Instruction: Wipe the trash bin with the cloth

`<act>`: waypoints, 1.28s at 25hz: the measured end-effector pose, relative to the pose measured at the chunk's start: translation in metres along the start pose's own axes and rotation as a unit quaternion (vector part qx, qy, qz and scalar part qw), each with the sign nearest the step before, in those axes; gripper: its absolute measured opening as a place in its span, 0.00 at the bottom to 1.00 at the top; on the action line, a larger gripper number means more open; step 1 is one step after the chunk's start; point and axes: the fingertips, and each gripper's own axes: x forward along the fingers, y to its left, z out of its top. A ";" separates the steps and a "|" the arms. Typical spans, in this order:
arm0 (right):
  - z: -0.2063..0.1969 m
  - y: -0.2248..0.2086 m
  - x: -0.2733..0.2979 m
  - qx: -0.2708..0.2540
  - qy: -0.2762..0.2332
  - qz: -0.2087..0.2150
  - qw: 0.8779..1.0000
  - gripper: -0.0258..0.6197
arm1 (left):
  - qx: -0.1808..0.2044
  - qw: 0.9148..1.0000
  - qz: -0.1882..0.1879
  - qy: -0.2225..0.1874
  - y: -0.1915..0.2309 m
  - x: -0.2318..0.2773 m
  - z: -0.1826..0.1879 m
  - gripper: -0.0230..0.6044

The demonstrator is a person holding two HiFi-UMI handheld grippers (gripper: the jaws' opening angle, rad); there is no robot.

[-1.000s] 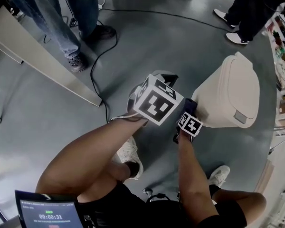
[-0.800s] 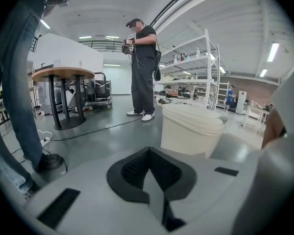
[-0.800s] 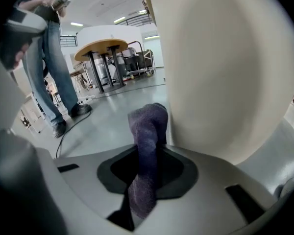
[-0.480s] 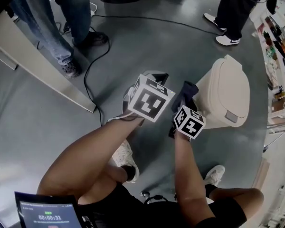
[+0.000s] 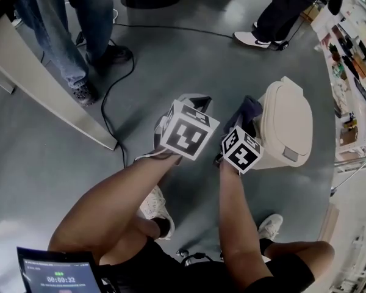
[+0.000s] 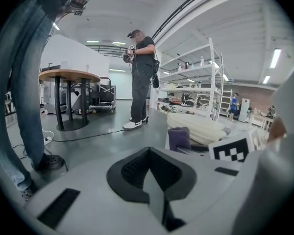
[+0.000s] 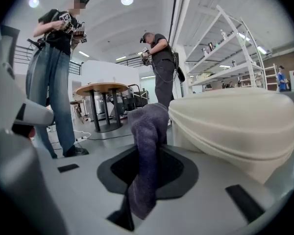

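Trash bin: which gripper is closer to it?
Right. The right gripper, holding the cloth, is beside the trash bin; the left gripper is farther left, apart from it.

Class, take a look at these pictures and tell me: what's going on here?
A person holds a hand-held gripper in each hand. The right hand-held gripper is shut on a purple cloth, held up beside the cream trash bin; whether the cloth touches it is unclear. The left hand-held gripper is shut, empty, away from the bin.
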 end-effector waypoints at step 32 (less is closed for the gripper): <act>-0.161 -0.043 0.067 0.047 0.154 -0.184 0.970 0.16 | -0.017 1.000 -0.001 0.015 0.035 -0.018 -0.024 0.04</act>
